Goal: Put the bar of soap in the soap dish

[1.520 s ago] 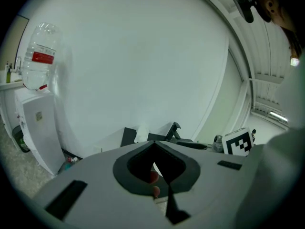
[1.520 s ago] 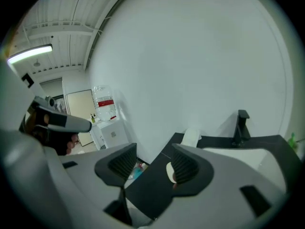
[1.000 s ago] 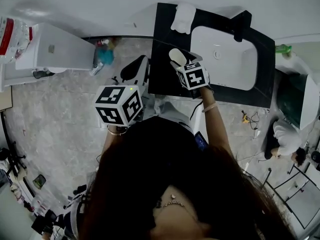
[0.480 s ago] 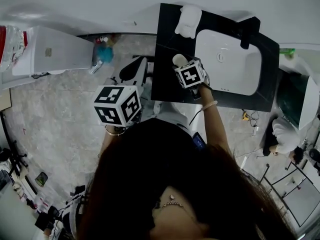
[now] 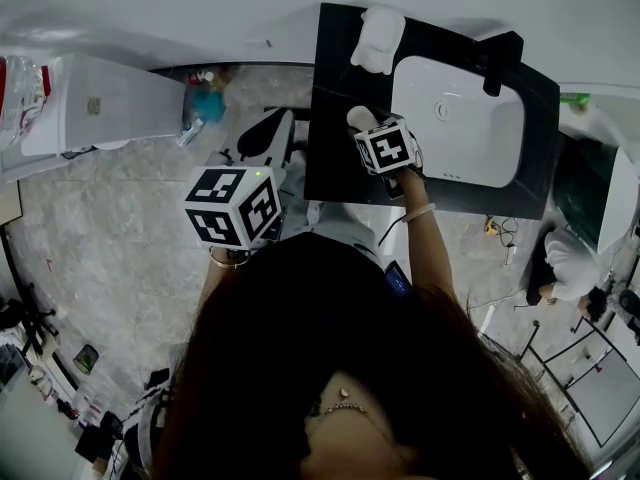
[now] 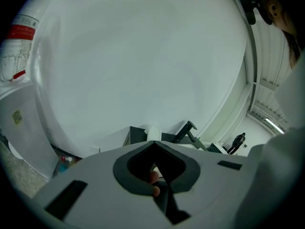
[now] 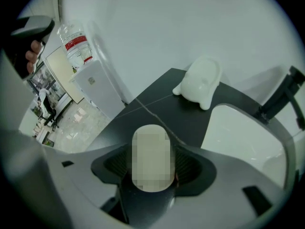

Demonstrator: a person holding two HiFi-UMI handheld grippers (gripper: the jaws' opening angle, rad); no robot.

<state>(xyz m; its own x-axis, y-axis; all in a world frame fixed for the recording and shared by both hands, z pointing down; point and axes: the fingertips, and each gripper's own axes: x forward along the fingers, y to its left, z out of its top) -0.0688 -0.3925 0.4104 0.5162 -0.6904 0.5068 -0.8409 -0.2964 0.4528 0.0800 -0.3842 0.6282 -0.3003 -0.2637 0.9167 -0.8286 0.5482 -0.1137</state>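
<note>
Above the counter [image 5: 328, 163]: bar of soap [image 7: 151, 147], clamped in right gripper [image 7: 152, 165], is brought nearer soap dish [image 7: 202, 82]; left gripper [image 6: 153, 144] closed, empty.

Pale soap [image 5: 357, 118], white dish [image 5: 378, 40], black counter [image 5: 330, 163]

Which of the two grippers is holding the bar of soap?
The right gripper: its jaws clamp the pale bar of soap. The left gripper has its jaws together, with nothing between them.
</note>
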